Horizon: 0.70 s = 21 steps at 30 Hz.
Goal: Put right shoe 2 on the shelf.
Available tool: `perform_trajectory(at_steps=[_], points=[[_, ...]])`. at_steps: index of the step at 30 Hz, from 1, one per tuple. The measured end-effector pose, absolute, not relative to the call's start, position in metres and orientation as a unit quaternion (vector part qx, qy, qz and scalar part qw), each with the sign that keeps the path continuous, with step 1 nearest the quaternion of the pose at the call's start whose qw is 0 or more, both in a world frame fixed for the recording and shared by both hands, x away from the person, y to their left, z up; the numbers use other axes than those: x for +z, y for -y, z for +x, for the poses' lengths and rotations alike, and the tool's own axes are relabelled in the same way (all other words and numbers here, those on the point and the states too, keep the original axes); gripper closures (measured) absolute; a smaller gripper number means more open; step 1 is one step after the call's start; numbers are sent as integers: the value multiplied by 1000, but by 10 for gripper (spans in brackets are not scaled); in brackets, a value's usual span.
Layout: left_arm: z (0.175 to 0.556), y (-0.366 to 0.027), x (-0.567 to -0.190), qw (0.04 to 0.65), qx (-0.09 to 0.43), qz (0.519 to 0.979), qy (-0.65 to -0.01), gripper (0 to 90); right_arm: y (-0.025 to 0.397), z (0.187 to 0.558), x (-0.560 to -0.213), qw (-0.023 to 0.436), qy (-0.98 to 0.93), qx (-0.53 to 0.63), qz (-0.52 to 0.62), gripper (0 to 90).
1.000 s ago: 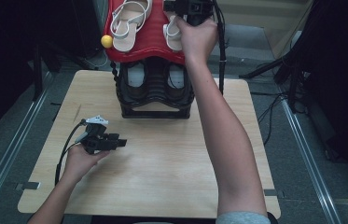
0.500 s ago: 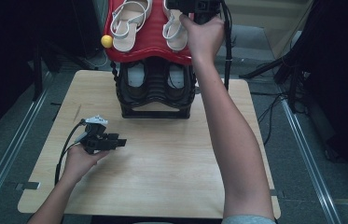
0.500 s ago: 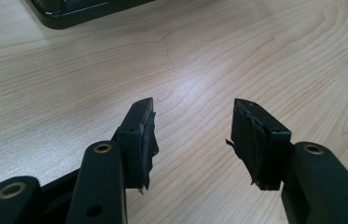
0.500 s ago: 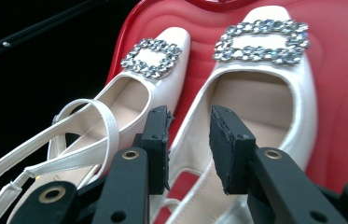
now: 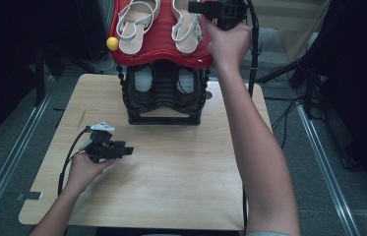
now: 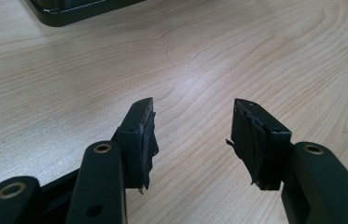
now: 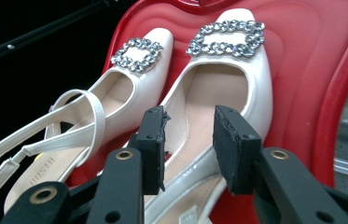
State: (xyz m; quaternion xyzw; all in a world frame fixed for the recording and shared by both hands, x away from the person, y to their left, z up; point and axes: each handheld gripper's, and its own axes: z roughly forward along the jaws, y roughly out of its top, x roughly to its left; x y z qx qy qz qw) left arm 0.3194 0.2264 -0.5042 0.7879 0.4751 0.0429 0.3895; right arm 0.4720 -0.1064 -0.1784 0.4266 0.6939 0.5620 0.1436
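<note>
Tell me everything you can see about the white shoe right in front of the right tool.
The white shoe is glossy cream, leather-like, with a pointed toe, a square rhinestone buckle, a tan insole and a slingback strap. It lies flat on the red tray, beside its twin. The right tool hangs over its heel end, jaws apart; contact can't be told.

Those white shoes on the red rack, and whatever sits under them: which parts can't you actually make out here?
- Nearer white shoe: in the right gripper view the right gripper covers its heel.
- Other white shoe: its strap runs off the left edge.
- Pair in the black rack: in the high view the red tray overhangs them; only the ends show.
- Insole print: too small to read.
</note>
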Motion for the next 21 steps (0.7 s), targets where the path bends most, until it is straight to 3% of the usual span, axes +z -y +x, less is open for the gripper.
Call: perform_trajectory(at_steps=[21], points=[[319,-226,-505,388,44,788,-476,501,157,474,-199,148,-685,549,454,644]])
